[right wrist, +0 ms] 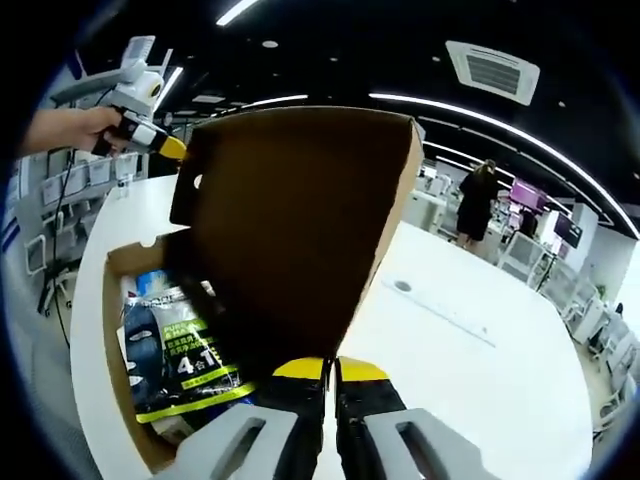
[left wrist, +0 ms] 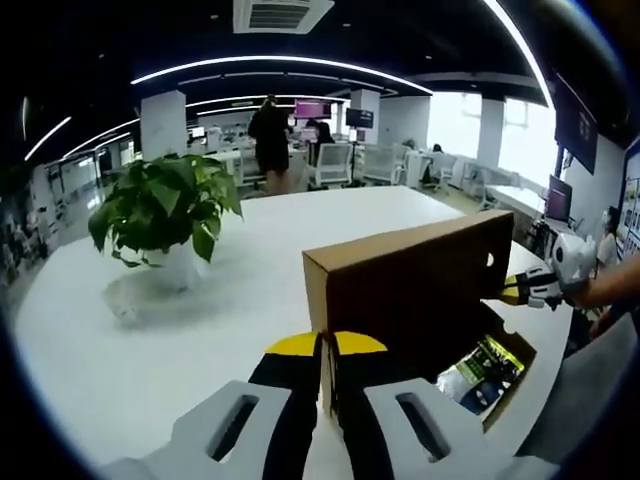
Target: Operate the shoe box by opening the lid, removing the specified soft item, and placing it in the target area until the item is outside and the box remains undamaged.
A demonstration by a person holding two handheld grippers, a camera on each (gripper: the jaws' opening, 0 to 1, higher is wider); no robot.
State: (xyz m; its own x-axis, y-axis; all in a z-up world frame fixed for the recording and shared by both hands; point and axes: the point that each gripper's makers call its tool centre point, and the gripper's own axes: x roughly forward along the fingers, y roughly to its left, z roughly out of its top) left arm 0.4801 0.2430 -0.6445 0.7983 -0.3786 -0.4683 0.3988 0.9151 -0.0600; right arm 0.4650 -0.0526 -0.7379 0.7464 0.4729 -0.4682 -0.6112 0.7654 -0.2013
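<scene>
My left gripper [left wrist: 328, 362] was clamped on the near corner of the raised cardboard lid [left wrist: 410, 265]; my right gripper [right wrist: 331, 372] pinched its other edge.

The shoe box [right wrist: 118, 330] was plain brown corrugated card, sharp-edged, sitting on the smooth white table [left wrist: 120, 340] with its flap upright. Inside I saw the soft item [right wrist: 180, 360], a glossy dark packet with green and white print, lying flat. A leafy potted plant [left wrist: 165, 215] stood far left.

1 shoe box [left wrist: 410, 280] | 1 packaged item [right wrist: 180, 360] | 1 potted plant [left wrist: 165, 215] | 2 grippers
</scene>
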